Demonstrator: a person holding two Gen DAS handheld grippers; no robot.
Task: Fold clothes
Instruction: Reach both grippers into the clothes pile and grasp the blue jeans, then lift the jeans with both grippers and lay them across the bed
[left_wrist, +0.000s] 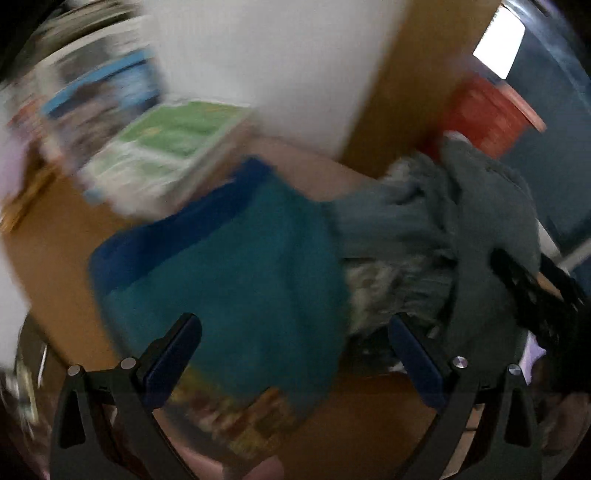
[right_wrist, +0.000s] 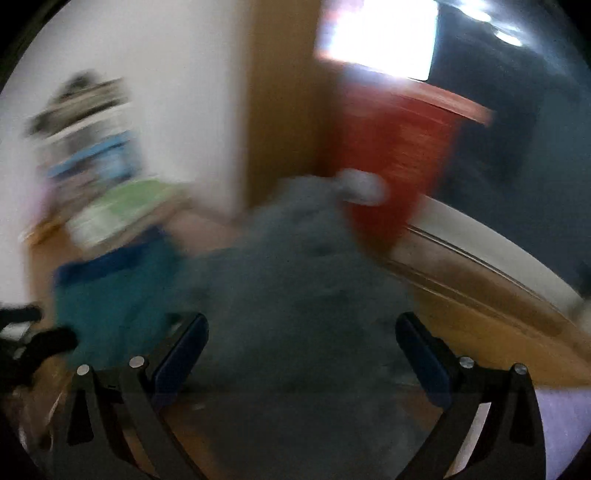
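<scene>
Both the left tool (left_wrist: 295, 339) and the right tool (right_wrist: 301, 341) are wide apart and hold nothing, maybe ready to grab, while the rumpled grey clothes (left_wrist: 424, 229) lie on the counter (left_wrist: 55, 240) just beside the flat teal cloth (left_wrist: 236, 258).

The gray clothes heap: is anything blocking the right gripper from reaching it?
Nothing visible does. The right gripper is open, and the gray clothes heap lies straight ahead between its fingers. The red bucket stands behind the heap, the teal cloth off to its left.
</scene>
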